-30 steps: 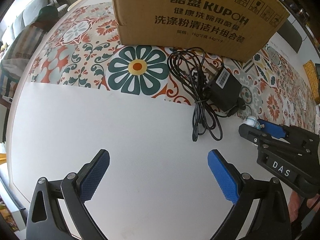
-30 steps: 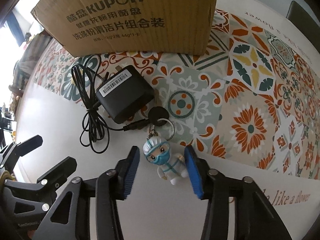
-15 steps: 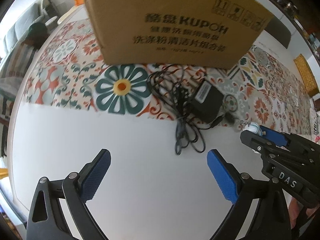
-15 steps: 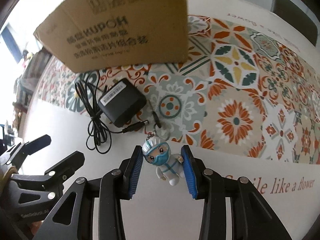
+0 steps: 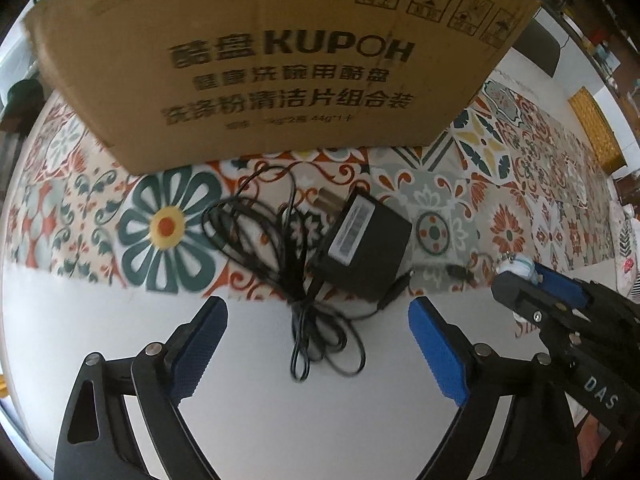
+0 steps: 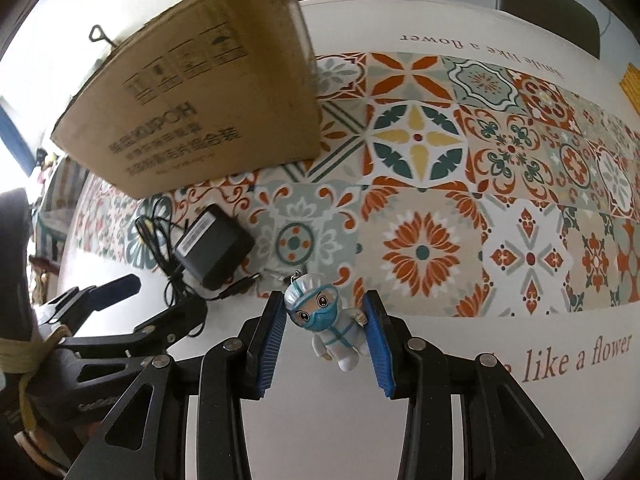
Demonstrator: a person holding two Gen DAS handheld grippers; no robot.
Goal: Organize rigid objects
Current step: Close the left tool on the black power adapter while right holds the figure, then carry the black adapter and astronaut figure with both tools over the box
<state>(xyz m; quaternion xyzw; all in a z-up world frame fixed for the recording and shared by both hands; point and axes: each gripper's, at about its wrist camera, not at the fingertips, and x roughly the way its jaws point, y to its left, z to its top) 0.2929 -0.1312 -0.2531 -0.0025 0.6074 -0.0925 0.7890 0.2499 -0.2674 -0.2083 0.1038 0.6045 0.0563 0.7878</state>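
A white and blue figurine keychain (image 6: 325, 322) sits between the pads of my right gripper (image 6: 325, 334), which is shut on it and holds it above the table; it also shows in the left wrist view (image 5: 516, 267). A black power adapter (image 5: 366, 250) with a tangled black cable (image 5: 296, 280) lies on the patterned mat, just ahead of my left gripper (image 5: 316, 344), which is open and empty. The adapter also shows in the right wrist view (image 6: 214, 246). A cardboard box (image 5: 260, 56) stands behind the adapter.
The white table (image 5: 100, 336) carries a patterned tile mat (image 6: 460, 200). The right gripper's body (image 5: 568, 320) is close to the right of my left gripper. A dark chair (image 6: 548, 4) stands at the far edge.
My right gripper has closed on the figurine and lifted it off the table. My left gripper has moved forward toward the adapter and cable, staying open.
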